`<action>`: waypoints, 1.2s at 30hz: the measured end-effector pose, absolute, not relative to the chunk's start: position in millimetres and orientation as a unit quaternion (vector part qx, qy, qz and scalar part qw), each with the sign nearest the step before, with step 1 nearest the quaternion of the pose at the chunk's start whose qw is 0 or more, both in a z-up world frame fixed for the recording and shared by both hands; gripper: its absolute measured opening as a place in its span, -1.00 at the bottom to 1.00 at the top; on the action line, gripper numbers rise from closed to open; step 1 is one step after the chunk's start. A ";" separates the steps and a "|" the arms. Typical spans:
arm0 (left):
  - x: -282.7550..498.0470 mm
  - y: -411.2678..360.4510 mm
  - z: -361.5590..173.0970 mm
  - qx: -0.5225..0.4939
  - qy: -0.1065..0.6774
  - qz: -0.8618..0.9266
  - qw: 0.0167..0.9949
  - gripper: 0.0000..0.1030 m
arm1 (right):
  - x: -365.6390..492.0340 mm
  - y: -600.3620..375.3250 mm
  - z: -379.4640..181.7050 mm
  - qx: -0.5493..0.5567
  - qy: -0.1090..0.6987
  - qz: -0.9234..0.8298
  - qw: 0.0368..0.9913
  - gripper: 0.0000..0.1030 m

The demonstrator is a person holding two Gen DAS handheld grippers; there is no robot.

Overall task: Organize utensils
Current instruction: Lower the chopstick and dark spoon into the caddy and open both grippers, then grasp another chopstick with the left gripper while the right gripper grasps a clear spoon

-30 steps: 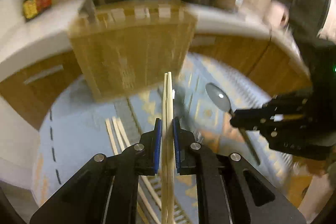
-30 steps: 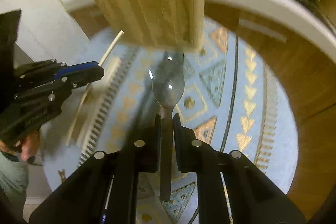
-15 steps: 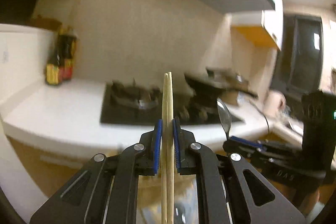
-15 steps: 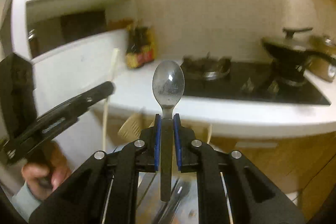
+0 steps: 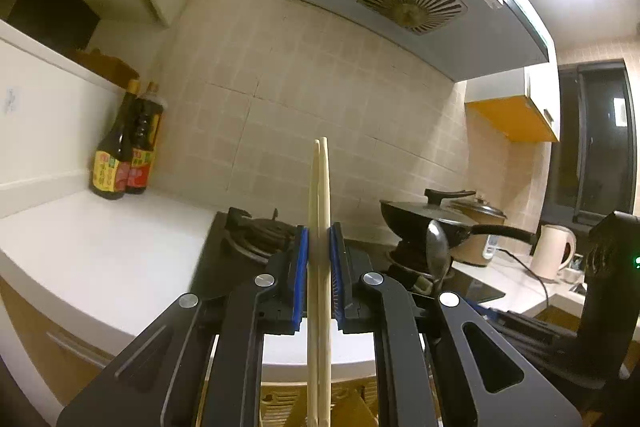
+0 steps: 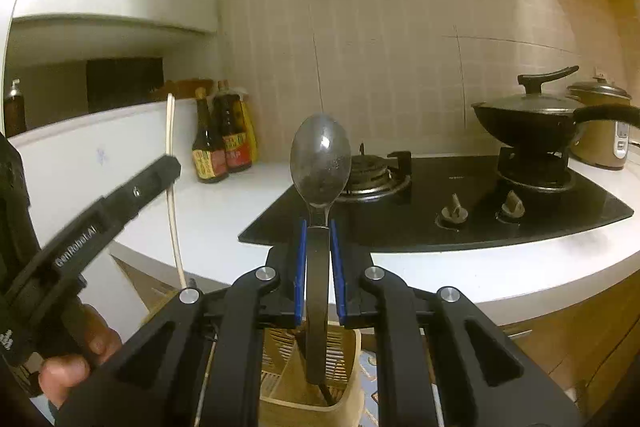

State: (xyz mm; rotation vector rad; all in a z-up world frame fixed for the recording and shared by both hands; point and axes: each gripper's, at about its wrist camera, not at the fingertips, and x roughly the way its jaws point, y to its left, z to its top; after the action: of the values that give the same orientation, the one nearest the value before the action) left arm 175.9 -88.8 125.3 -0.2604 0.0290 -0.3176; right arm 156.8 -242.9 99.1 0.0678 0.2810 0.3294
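Left gripper (image 5: 319,259) clamped on a pair of wooden chopsticks (image 5: 320,211), upright, tips toward 12 o'clock. Right gripper (image 6: 319,263) clamped on a metal spoon (image 6: 320,157) by the handle, bowl up at 12. Slotted utensil holder (image 6: 344,379) directly under the spoon at 6. Lidded wok (image 6: 532,119) on the stove at 2.

Your left wrist view looks level along its fingers, close over the white countertop (image 5: 100,251), facing the beige tiled wall (image 5: 304,75). Your right wrist view sits just rightward, facing likewise. Both share the black glass gas hob (image 6: 480,195), the dark sauce bottles (image 5: 124,147) and the lidded black wok (image 6: 528,119).
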 end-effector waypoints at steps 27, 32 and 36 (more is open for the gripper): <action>79.4 -35.9 129.0 -0.096 0.089 -0.219 0.967 0.35 | 32.0 -269.3 115.1 0.014 0.145 0.158 0.977 0.85; 63.9 -20.2 113.4 -0.082 0.141 -0.201 0.966 0.41 | 16.0 -268.9 114.3 0.005 0.177 0.133 0.975 0.85; 68.9 -14.0 87.6 -0.071 0.218 -0.194 0.954 0.50 | 22.8 -257.1 93.0 -0.044 0.248 0.105 0.962 0.85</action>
State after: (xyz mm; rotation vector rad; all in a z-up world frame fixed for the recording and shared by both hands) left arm 68.9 -14.0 87.6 -0.1449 0.4424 -0.3940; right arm 22.8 -257.1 93.0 -0.0899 0.5032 0.2122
